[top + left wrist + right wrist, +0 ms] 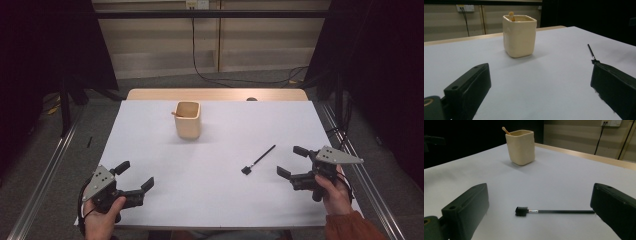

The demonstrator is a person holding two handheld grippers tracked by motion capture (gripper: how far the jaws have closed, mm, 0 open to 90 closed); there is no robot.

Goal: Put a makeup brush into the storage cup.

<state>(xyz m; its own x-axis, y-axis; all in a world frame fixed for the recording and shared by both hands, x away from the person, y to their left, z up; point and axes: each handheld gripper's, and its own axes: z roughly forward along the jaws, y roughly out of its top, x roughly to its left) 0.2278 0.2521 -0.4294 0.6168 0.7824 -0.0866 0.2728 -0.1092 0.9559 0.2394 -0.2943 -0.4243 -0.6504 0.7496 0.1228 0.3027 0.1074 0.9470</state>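
**Both grippers wide open, brush lying loose on the sheet**

In the high view the left gripper (136,178) sits at the lower left of the frame, held in a hand (102,220) at the near edge of the table (150,94). Its jaws are spread wide and hold nothing. The right gripper (292,161) is at the lower right, gripped by the other hand (334,195) — its jaws are just as wide apart and equally empty.

The small black brush (258,160) lies flat on the white sheet (210,200) right of centre, just left of the right gripper and apart from it. Its bristle head points toward the lower left, its thin handle toward the upper right. In the right gripper view the brush (554,211) lies crosswise in the lower middle of the frame, between the two jaws but not touched by either, head to the left.

The cream square cup (188,120) stands upright in the upper middle of the high view, well apart from the brush and both grippers. A pale stick (176,114) leans inside it — its rounded tip pokes above the rim at the cup's left.
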